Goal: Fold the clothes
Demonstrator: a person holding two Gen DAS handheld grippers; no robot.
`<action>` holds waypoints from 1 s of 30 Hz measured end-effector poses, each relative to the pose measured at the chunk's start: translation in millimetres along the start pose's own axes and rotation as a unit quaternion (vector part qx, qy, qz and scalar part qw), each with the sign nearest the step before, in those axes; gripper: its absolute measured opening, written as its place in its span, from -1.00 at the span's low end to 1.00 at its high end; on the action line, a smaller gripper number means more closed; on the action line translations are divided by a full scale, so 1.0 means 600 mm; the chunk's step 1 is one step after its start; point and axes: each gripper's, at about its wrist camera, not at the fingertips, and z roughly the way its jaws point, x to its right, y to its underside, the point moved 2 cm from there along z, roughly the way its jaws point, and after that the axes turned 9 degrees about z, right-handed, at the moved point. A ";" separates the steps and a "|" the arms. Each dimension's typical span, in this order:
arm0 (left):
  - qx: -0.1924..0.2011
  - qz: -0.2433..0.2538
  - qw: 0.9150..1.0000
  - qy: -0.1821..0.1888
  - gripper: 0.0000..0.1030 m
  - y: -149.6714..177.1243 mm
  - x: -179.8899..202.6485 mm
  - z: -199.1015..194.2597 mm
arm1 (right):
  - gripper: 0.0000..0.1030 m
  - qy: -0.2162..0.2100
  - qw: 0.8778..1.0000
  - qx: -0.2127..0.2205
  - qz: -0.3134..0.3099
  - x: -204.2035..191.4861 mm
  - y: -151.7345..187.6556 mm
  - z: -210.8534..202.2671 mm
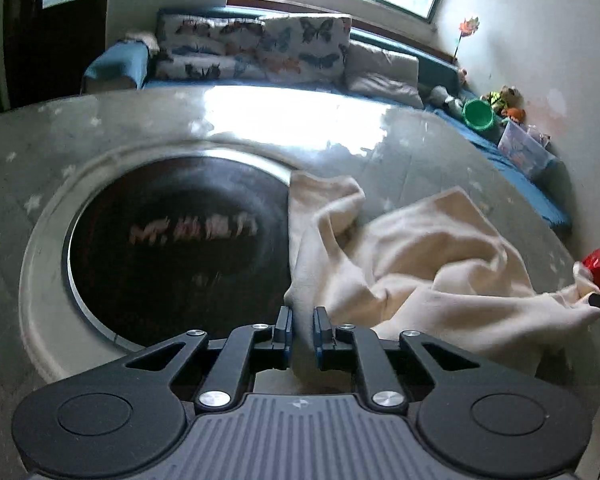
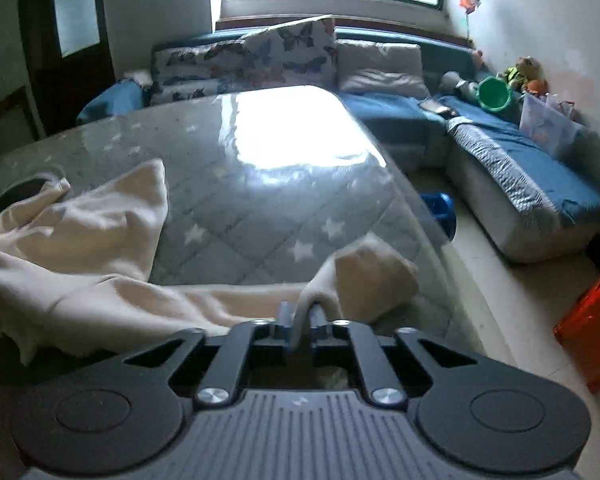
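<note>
A cream garment (image 1: 420,264) lies crumpled on the grey star-patterned table (image 1: 140,128). It spreads from the rim of a dark round inset to the table's right side. My left gripper (image 1: 303,320) is shut on a bunched edge of the cloth at the near side, and the fabric runs up between its blue pads. In the right wrist view the garment (image 2: 80,240) stretches leftwards across the table (image 2: 260,220). My right gripper (image 2: 301,312) is shut on another corner of it, with a flap standing up just past the fingertips. The cloth hangs taut between the two grips.
A dark round plate (image 1: 172,248) with lettering is set into the table's left half. A blue sofa with butterfly cushions (image 2: 260,56) runs behind and along the right wall, with a green bucket (image 2: 494,94) and toys on it. An orange-red stool (image 2: 588,328) stands on the floor to the right.
</note>
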 end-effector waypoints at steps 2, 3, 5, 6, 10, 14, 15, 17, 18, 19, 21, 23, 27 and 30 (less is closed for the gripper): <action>0.002 0.002 1.000 0.002 -0.57 0.003 0.000 -0.012 | -0.59 0.001 1.000 0.017 -0.003 -0.004 -0.007 -0.015; 0.008 0.006 1.000 0.001 -0.55 0.001 -0.001 -0.018 | -0.58 0.001 1.000 0.027 -0.008 -0.008 -0.014 -0.022; 0.020 0.012 1.000 -0.003 -0.32 -0.006 -0.002 -0.031 | -0.47 -0.002 0.999 0.047 -0.020 -0.020 -0.031 -0.034; 0.027 0.013 1.000 -0.004 -0.15 -0.012 -0.004 -0.036 | -0.43 -0.009 0.998 0.053 -0.025 -0.028 -0.040 -0.034; 0.043 0.018 0.999 -0.005 -0.02 -0.045 -0.005 -0.022 | -0.36 -0.046 0.996 0.056 -0.044 -0.064 -0.064 -0.015; 0.026 0.026 0.999 -0.010 0.00 -0.068 -0.001 0.030 | -0.35 -0.084 0.993 0.044 -0.069 -0.110 -0.064 0.003; 0.021 0.029 0.999 -0.012 0.00 -0.072 0.001 0.043 | -0.34 -0.092 0.992 0.043 -0.074 -0.120 -0.064 0.004; 0.018 0.036 0.999 -0.024 0.00 -0.078 0.004 0.065 | -0.27 -0.103 0.990 0.040 -0.083 -0.137 -0.064 0.006; 0.016 0.040 0.999 -0.031 -0.04 -0.081 0.006 0.076 | -0.26 -0.107 0.990 0.039 -0.087 -0.144 -0.063 0.008; 0.014 0.041 0.999 -0.033 -0.04 -0.084 0.006 0.086 | -0.26 -0.110 0.989 0.037 -0.090 -0.149 -0.062 0.009; 0.010 0.034 0.999 -0.028 -0.22 -0.085 0.003 0.099 | -0.26 -0.117 0.988 0.033 -0.094 -0.159 -0.060 0.012; 0.007 0.030 0.999 -0.028 -0.50 -0.081 0.001 0.106 | -0.26 -0.121 0.987 0.029 -0.102 -0.170 -0.056 0.016; 0.010 0.023 0.999 -0.046 -0.85 -0.070 -0.007 0.101 | -0.26 -0.129 0.984 0.023 -0.119 -0.189 -0.048 0.020; 0.022 0.012 0.997 -0.078 -0.88 -0.060 -0.020 0.077 | -0.25 -0.139 0.982 0.018 -0.124 -0.198 -0.043 0.021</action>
